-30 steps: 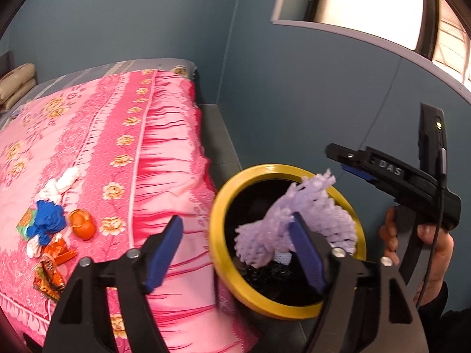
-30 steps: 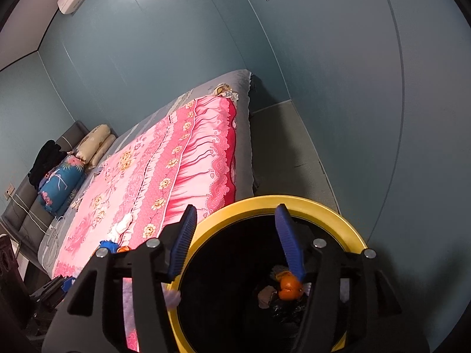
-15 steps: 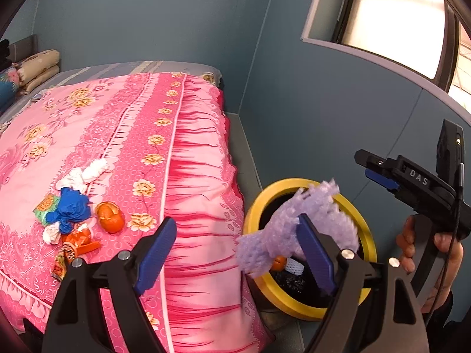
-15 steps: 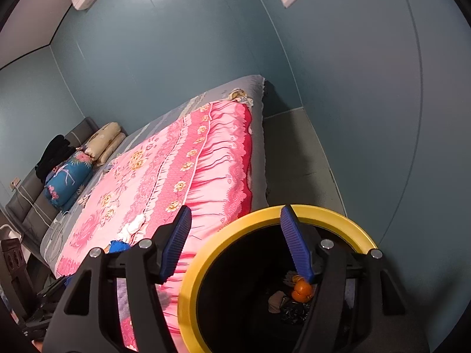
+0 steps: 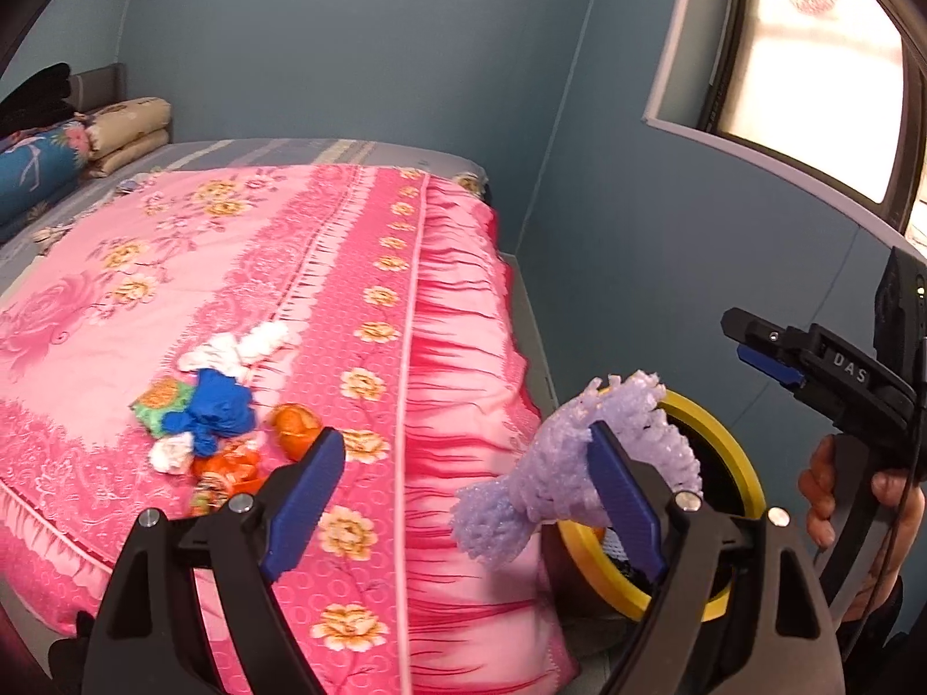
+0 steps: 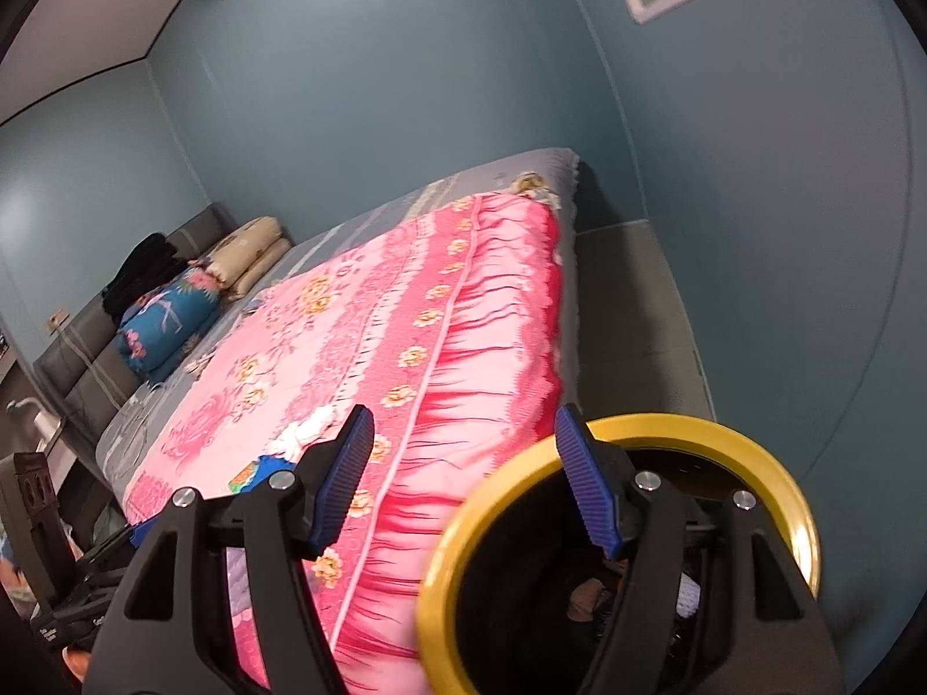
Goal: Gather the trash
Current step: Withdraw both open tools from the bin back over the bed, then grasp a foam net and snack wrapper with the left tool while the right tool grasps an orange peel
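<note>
Purple foam netting (image 5: 573, 469) clings to the left gripper (image 5: 463, 498)'s right pad, jaws wide, just above the yellow-rimmed bin (image 5: 736, 463). Right gripper (image 6: 463, 480) gapes empty over the bin's rim. At ten o'clock, more trash (image 5: 214, 411) lies on the pink bed (image 5: 324, 266).

Both grippers, the left gripper (image 5: 463, 501) and the right gripper (image 6: 466, 478), are black plastic frames with ribbed blue pads and silver screws (one body is lettered "DAS"); a thin black cable (image 5: 904, 512) trails past a dark sleeve (image 5: 880, 646).
</note>
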`<state>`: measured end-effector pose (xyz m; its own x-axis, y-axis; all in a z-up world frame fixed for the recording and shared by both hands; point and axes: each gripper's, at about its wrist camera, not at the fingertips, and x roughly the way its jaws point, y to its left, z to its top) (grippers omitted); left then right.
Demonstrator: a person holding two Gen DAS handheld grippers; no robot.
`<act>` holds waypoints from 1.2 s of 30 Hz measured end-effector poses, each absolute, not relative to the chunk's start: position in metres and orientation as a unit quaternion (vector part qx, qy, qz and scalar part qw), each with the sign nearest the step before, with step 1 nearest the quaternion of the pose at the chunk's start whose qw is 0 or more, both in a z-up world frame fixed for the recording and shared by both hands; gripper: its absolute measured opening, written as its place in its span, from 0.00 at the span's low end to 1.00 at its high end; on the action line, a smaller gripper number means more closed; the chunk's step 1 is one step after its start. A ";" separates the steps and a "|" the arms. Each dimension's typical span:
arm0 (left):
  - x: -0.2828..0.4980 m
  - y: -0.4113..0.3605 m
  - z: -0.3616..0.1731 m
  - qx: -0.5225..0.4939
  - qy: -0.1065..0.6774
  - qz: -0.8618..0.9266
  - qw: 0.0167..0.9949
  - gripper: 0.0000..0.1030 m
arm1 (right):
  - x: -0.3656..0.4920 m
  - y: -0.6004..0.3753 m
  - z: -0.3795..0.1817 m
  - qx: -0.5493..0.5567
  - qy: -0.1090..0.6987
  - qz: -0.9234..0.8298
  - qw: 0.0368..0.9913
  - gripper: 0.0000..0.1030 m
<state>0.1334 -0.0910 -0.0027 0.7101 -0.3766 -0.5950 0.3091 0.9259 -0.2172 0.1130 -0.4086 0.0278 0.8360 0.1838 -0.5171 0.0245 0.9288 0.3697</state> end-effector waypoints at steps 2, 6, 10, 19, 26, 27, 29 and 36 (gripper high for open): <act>0.132 -0.081 -0.002 -0.056 0.330 -0.176 0.926 0.79 | 0.116 -0.398 0.031 0.177 0.282 0.053 0.941 0.61; 0.129 -0.059 -0.001 -0.062 0.325 -0.153 0.931 0.79 | 0.123 -0.374 0.038 0.162 0.282 0.078 0.942 0.61; 0.127 -0.036 -0.003 -0.066 0.327 -0.131 0.934 0.79 | 0.133 -0.349 0.040 0.149 0.288 0.103 0.941 0.61; 0.123 0.001 -0.018 -0.075 0.340 -0.094 0.933 0.79 | 0.151 -0.302 0.037 0.125 0.307 0.143 0.932 0.61; 0.122 0.013 -0.030 -0.070 0.352 -0.084 0.929 0.79 | 0.167 -0.273 0.029 0.112 0.323 0.161 0.926 0.61; 0.121 0.014 -0.032 -0.071 0.355 -0.083 0.928 0.79 | 0.170 -0.269 0.027 0.110 0.326 0.163 0.925 0.61; 0.121 0.017 -0.037 -0.074 0.361 -0.083 0.926 0.79 | 0.175 -0.263 0.023 0.107 0.331 0.167 0.923 0.61; 0.118 0.022 -0.051 -0.078 0.375 -0.085 0.920 0.79 | 0.190 -0.242 0.007 0.097 0.351 0.176 0.914 0.61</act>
<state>0.1183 0.0221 -0.0515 0.7041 -0.2146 -0.6769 0.0977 0.9735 -0.2069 0.1899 -0.2416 0.0069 0.6912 0.3906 -0.6080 -0.2544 0.9190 0.3012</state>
